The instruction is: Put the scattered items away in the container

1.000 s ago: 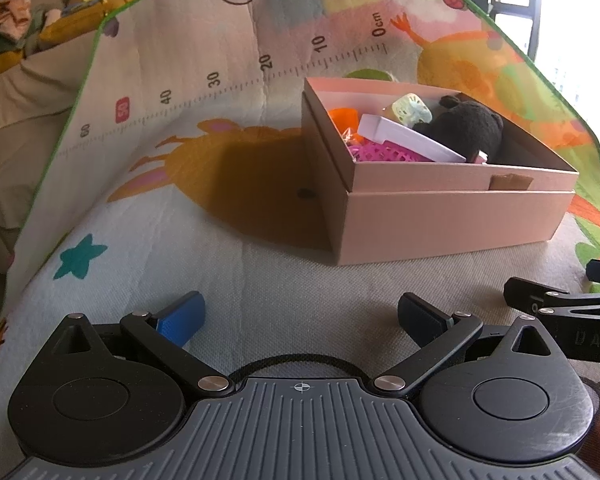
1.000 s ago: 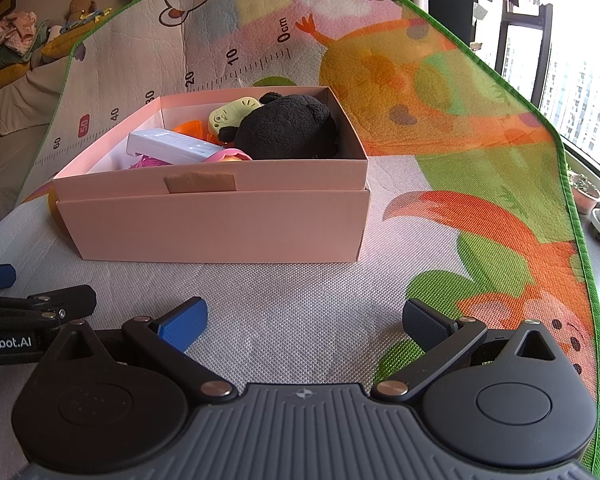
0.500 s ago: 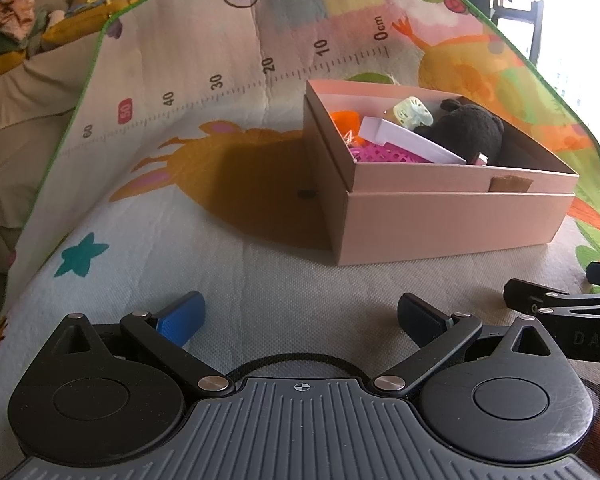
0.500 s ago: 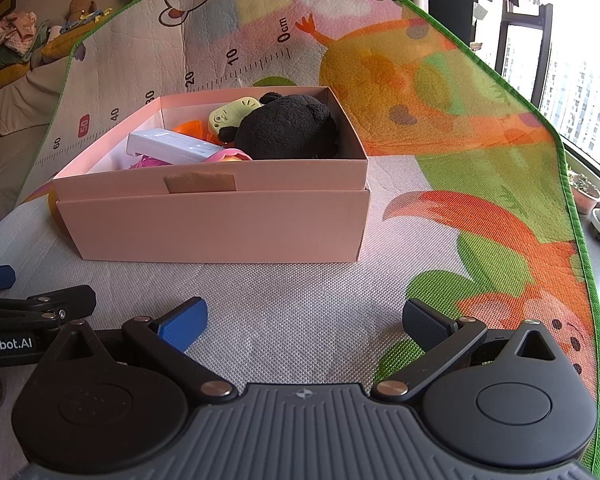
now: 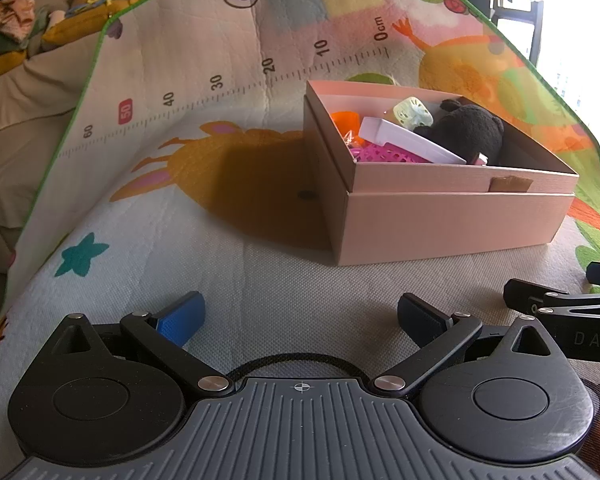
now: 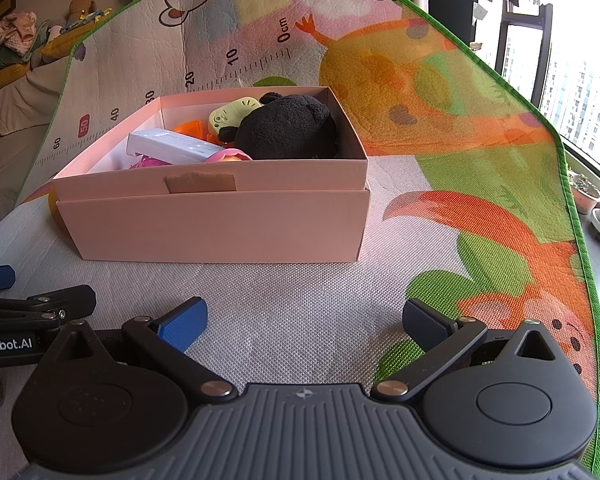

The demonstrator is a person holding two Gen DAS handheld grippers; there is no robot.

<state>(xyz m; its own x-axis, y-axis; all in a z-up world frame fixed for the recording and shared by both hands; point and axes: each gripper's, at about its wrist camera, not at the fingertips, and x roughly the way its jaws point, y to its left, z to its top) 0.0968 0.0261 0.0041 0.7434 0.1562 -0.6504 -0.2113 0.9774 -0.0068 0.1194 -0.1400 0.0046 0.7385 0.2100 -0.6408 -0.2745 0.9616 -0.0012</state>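
1. The pink box sits on the play mat, ahead and to the right of the left gripper, and ahead and slightly left of the right gripper.
2. The box's long axis runs roughly crosswise to both tools. From the right wrist view a long wall with a brown tape patch faces the camera. From the left wrist view a near corner points toward the tool.
3. Inside the box, the white oblong case lies tilted, its long axis slanting from the near left toward the middle of the box. The black plush toy fills the end farthest to the right. A pale green toy sits behind it, with an orange piece and a pink mesh item alongside. How these pieces overlap at the bottom is hard to tell.
4. Both grippers hover low over the mat with their jaws spread wide and nothing between the fingers. Each one's arm shows at the edge of the other's view, so they sit side by side.
5. Compared with half a second ago, the left wrist view shows the box almost unchanged, shifted only very slightly. The right wrist view matches the earlier picture. Neither pair of jaws has changed its spread, and the box contents lie as they did.
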